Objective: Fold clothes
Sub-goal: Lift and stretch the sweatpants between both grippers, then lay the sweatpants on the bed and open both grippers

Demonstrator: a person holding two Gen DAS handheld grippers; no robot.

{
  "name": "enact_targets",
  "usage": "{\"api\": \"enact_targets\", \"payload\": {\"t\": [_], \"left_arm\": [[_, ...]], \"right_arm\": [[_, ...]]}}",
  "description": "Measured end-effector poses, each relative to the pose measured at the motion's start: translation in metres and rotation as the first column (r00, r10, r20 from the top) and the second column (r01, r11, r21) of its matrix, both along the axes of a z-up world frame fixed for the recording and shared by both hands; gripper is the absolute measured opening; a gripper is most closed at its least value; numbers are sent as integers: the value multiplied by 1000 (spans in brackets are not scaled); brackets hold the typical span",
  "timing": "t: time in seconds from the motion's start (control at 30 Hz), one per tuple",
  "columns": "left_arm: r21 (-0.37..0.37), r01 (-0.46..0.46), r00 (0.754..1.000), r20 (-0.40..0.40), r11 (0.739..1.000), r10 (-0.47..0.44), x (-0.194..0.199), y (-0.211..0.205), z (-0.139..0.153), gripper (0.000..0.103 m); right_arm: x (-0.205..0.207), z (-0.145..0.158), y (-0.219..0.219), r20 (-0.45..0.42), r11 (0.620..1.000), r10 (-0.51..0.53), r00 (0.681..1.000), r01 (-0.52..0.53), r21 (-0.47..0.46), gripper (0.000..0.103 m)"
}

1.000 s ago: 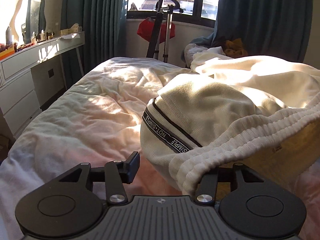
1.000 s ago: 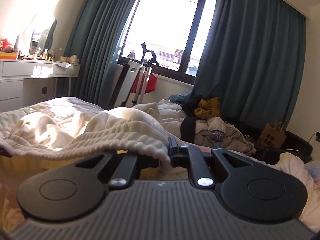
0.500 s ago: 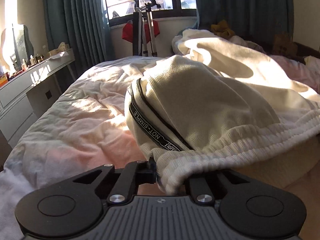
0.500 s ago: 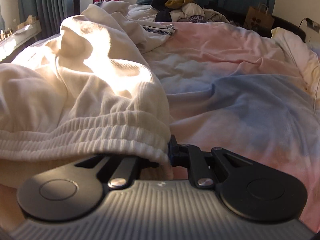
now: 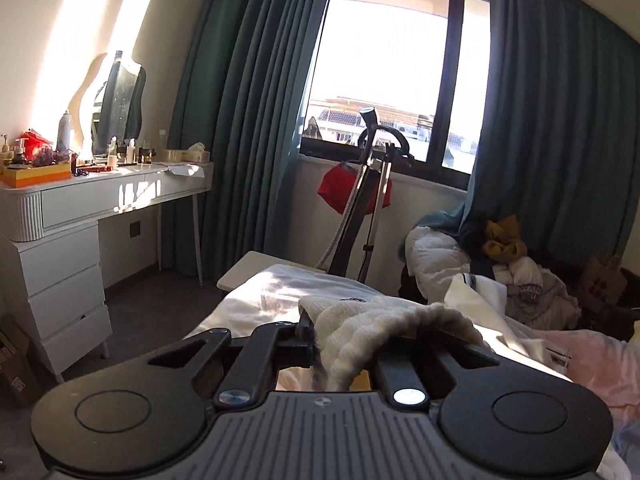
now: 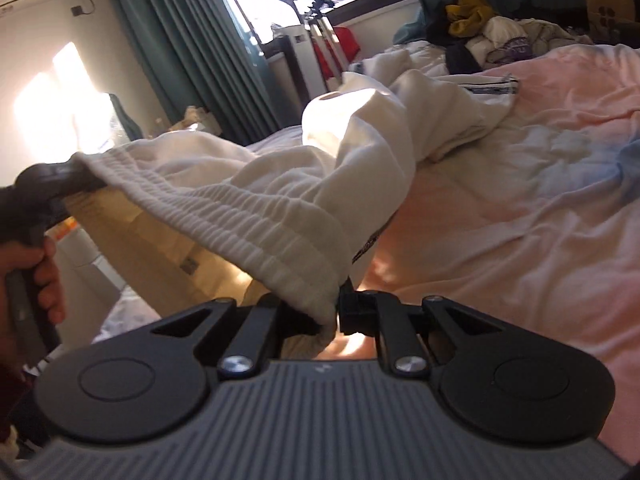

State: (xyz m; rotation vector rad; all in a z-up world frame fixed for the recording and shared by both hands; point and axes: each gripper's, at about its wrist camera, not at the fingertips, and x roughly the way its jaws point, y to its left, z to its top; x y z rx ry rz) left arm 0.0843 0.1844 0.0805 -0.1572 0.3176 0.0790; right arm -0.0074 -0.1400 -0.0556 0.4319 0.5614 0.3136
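Cream ribbed trousers (image 6: 280, 184) with an elastic waistband and a black lettered stripe hang stretched between my two grippers above the bed. My right gripper (image 6: 334, 316) is shut on one end of the waistband. My left gripper (image 5: 340, 344) is shut on the other end (image 5: 360, 336); it also shows at the left of the right wrist view (image 6: 60, 180), held by a hand. The trouser legs trail onto the pink and blue bed sheet (image 6: 520, 184).
A pile of other clothes (image 6: 500, 36) lies at the bed's far end. A garment steamer stand (image 5: 368, 200) stands by the window with teal curtains. A white dressing table (image 5: 80, 208) with bottles is on the left. A paper bag (image 6: 608, 0) is far right.
Both grippers have lifted the waistband off the bed and spread it taut. The left gripper closed on the waistband about a second ago and now points up at the window.
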Motion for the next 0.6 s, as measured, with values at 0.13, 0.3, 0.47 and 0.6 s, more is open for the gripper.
{"api": "enact_targets", "payload": {"t": [0.13,0.3,0.47,0.6], "left_arm": [[13,-47,999,13,999,46,26,48,28,9],[53,-118,993,-22,992,119,66,110,35,9],[15,-193,969,-154,981,193,104,170,-21,9],[-14,-228,952,-215,974,220,118,202,-65,9]], "right_arm": [[8,9,57,57,992,109,992,-112,58,11],[29,11,134,112,963,246,963,-255,80,12],[56,-15,193,69,940,337,939,-339,22,12],[77,-39,208,-6,932,363,932,-363,-15,12]]}}
